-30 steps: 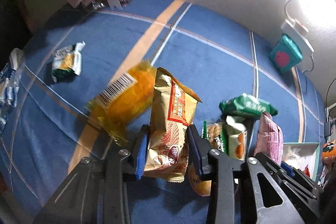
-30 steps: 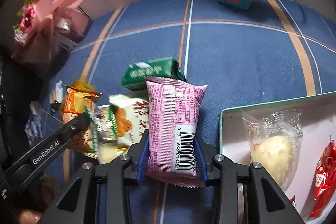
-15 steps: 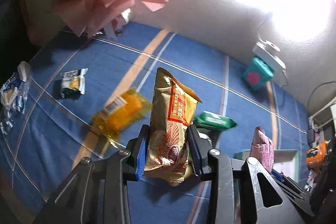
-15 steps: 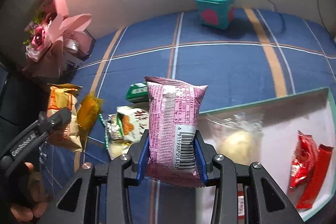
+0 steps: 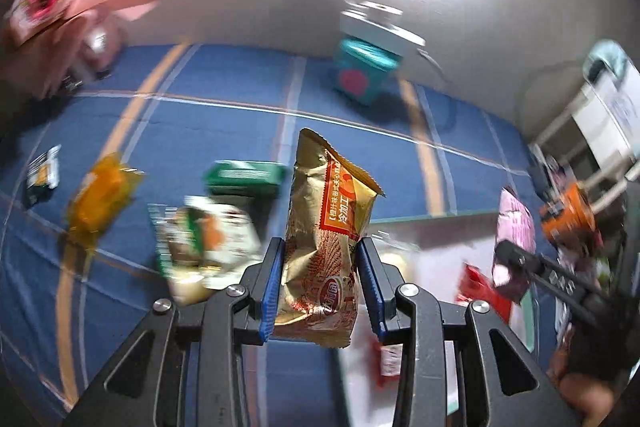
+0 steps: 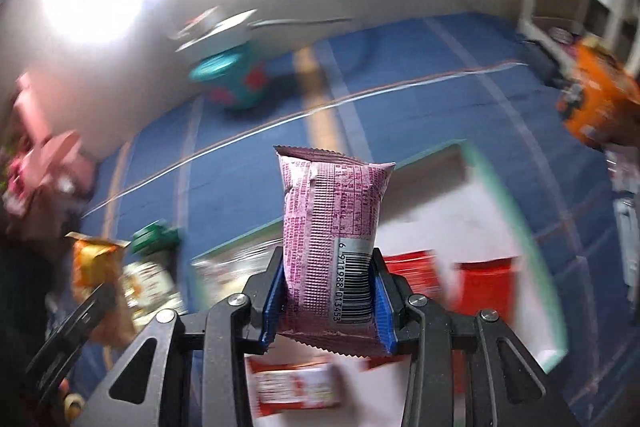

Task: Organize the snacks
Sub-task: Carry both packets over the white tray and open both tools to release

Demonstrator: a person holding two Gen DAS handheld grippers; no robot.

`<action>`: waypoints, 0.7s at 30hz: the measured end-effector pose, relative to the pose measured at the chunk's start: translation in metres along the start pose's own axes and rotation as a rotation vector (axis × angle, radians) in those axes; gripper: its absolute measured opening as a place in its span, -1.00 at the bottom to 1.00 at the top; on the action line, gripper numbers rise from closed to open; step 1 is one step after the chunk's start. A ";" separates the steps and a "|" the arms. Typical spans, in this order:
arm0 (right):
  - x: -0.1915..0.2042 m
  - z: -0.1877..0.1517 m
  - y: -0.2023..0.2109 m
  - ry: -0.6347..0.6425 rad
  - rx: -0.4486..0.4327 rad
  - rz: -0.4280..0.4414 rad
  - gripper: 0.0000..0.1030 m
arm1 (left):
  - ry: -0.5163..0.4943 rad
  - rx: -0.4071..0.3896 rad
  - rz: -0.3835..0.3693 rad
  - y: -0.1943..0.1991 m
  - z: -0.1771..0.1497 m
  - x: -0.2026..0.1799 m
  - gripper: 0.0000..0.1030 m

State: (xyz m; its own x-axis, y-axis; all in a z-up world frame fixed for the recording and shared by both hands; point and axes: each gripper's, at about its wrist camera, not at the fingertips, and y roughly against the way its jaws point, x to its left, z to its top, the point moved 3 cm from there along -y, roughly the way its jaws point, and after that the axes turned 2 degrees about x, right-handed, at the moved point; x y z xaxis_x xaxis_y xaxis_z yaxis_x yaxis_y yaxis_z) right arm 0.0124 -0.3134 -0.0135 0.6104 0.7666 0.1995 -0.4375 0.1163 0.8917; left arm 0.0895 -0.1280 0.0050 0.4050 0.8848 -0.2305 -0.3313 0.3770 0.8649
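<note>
with both packets aloft, blur eats the details

while the frames smear, the left tool (image 5: 320, 281) is clamped on a gold snack packet (image 5: 326, 227), upright between its blue pads, above the blue striped cloth (image 5: 224, 115). right tool (image 6: 327, 301) grips a pink packet (image 6: 332, 227), barcode facing us, right over the white tray (image 6: 504, 195) with its green rim. red packets (image 6: 486, 281) lie in that tray, edges too smeared to count. a green packet (image 5: 244, 177), an orange one (image 5: 100, 199) and a white-green bundle (image 5: 208, 243) lie left of the tray, print unreadable. teal tin (image 5: 362, 73) stands near the wall, glare washing out above it.
</note>
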 end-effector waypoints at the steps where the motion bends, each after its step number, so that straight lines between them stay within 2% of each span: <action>1: -0.012 0.003 0.001 -0.024 -0.001 -0.012 -0.21 | -0.020 0.005 -0.012 -0.002 -0.002 -0.009 -0.26; 5: -0.051 0.009 0.002 -0.086 0.001 -0.070 -0.21 | -0.082 0.041 -0.069 -0.012 -0.013 -0.043 -0.26; 8: -0.063 0.008 -0.002 -0.083 0.022 -0.103 -0.21 | -0.130 0.064 -0.073 -0.021 -0.023 -0.067 -0.26; 15: -0.065 0.003 -0.027 -0.041 0.080 -0.136 -0.20 | -0.265 0.099 -0.057 -0.046 -0.044 -0.114 -0.25; 21: -0.067 0.004 -0.038 -0.041 0.104 -0.138 -0.20 | -0.289 0.118 -0.043 -0.061 -0.049 -0.122 -0.23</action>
State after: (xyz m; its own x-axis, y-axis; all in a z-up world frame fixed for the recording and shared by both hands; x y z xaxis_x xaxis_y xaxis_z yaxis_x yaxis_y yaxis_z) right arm -0.0093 -0.3718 -0.0595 0.6872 0.7212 0.0870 -0.2786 0.1510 0.9485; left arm 0.0186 -0.2457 -0.0410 0.6474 0.7480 -0.1463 -0.2146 0.3631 0.9067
